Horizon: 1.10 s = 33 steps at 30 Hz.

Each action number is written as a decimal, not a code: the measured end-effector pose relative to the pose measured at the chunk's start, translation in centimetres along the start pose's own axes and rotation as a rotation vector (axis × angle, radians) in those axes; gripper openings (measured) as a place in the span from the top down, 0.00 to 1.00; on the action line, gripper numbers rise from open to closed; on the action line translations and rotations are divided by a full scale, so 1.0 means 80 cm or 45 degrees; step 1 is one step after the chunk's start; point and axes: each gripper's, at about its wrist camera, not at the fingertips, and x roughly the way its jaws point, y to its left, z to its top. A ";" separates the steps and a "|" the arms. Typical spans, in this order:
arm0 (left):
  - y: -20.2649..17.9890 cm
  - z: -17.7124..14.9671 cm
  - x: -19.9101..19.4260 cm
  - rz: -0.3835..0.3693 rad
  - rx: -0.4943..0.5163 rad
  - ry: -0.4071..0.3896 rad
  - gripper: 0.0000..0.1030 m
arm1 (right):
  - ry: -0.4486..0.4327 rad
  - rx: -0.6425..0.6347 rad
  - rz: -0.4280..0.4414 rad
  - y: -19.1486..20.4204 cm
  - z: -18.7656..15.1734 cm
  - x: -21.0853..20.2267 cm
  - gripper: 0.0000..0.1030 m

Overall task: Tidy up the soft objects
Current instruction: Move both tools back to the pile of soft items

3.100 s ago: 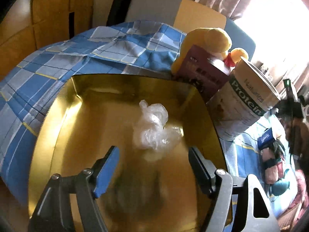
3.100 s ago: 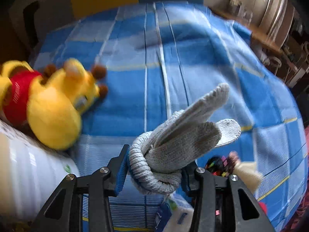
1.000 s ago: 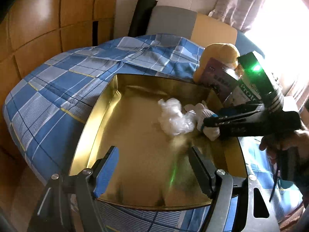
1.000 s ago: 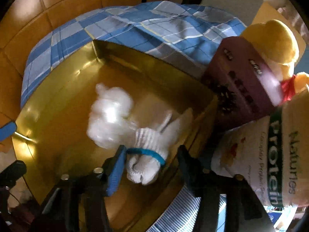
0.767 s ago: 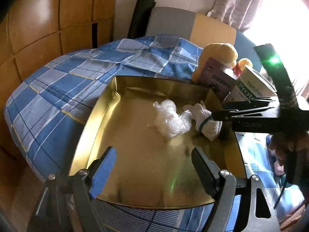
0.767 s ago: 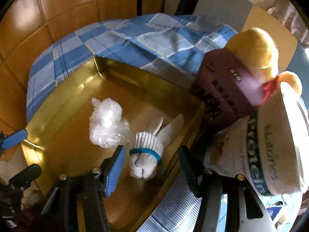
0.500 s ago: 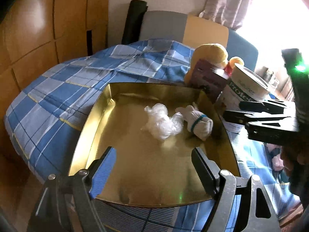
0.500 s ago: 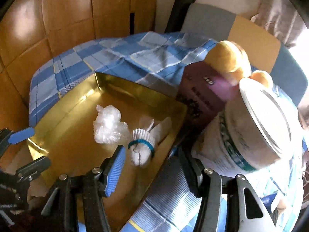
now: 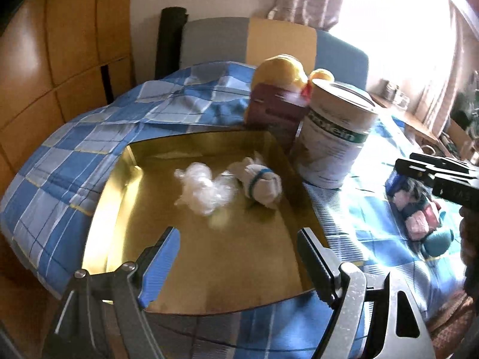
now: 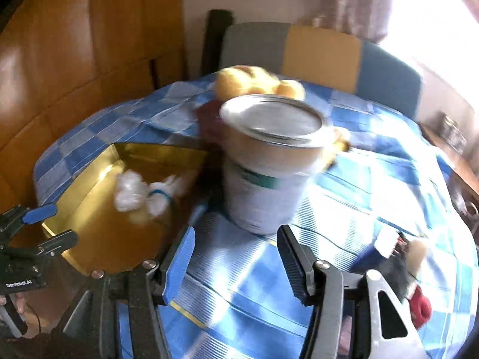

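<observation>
We see a shiny gold tray (image 9: 104, 209), a blue-and-white checked bedspread (image 9: 74, 155), a white glove (image 9: 263, 181) with a blue cuff band, and a yellow plush toy (image 9: 278, 67).

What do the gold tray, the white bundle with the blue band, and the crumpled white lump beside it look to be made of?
Gold square tray: likely polished metal, mirror-like glare. White banded bundle: looks like knitted fabric, soft and matte. Crumpled translucent lump: probably thin plastic film, glossy creases.
</observation>
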 end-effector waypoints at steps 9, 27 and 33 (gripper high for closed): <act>-0.061 0.010 0.002 -0.103 0.137 0.008 0.22 | -0.087 0.338 -0.249 -0.143 -0.043 -0.054 0.44; -0.215 0.015 0.053 -0.439 0.390 0.199 0.31 | -0.227 1.096 -0.475 -0.327 -0.143 -0.107 0.44; -0.271 0.011 0.086 -0.586 0.415 0.321 0.34 | -0.213 1.154 -0.431 -0.325 -0.151 -0.097 0.44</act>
